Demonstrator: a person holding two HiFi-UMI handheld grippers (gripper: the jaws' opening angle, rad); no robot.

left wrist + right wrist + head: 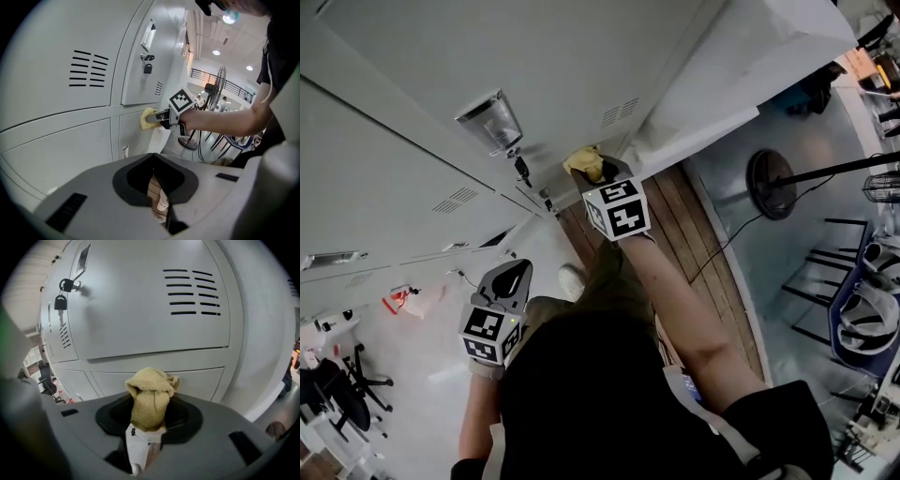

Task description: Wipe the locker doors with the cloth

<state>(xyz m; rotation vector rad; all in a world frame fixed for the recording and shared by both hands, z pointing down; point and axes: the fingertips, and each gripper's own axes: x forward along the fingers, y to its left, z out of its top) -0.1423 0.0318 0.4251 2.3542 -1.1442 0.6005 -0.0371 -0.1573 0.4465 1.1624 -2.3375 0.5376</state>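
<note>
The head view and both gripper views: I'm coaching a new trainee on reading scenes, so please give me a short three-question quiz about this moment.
1. Which gripper holds the cloth? A) left B) right C) neither
2. True or false: the locker door in front of the cloth has vent slots.
3. Fill in: the cloth's colour is ____.

Key:
1. B: the right gripper is shut on the cloth.
2. True.
3. Yellow.
</note>
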